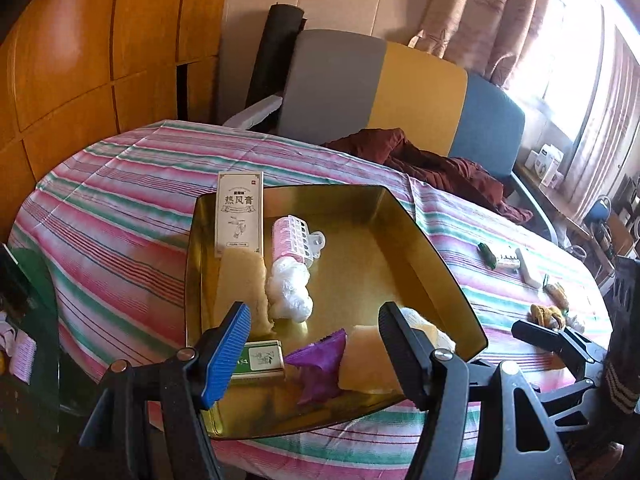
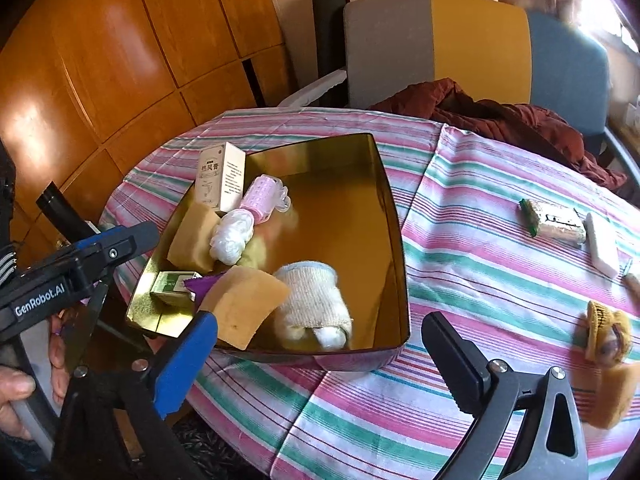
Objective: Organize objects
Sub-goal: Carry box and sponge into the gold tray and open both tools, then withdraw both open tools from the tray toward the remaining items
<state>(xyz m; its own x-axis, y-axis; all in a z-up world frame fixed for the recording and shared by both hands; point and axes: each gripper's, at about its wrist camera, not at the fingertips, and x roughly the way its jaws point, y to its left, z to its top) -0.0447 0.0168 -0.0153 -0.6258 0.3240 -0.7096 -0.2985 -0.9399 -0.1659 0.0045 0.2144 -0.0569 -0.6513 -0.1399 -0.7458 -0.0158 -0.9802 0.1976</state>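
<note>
A gold metal tray point(image 1: 420, 240) point(image 2: 396, 240) sits on the striped tablecloth. It holds a tall beige carton point(image 1: 239, 212) point(image 2: 218, 178), a pink hair roller point(image 1: 294, 236) point(image 2: 264, 198), a white plastic wad point(image 1: 289, 288) point(image 2: 232, 236), tan sponges point(image 1: 242, 280) point(image 2: 242, 304), a green box point(image 1: 258, 360) point(image 2: 172, 286), a purple packet point(image 1: 318, 360) and a rolled white cloth point(image 2: 316, 300). My left gripper point(image 1: 316, 356) is open and empty over the tray's near edge. My right gripper point(image 2: 320, 364) is open and empty just in front of the tray.
Loose items lie on the cloth to the right: a green-and-silver packet point(image 2: 554, 220) point(image 1: 500, 258), a white block point(image 2: 602, 244) point(image 1: 528, 268), and a yellow-brown knitted piece point(image 2: 608, 336) point(image 1: 548, 314). A dark red garment point(image 1: 440, 164) and a chair stand behind the table.
</note>
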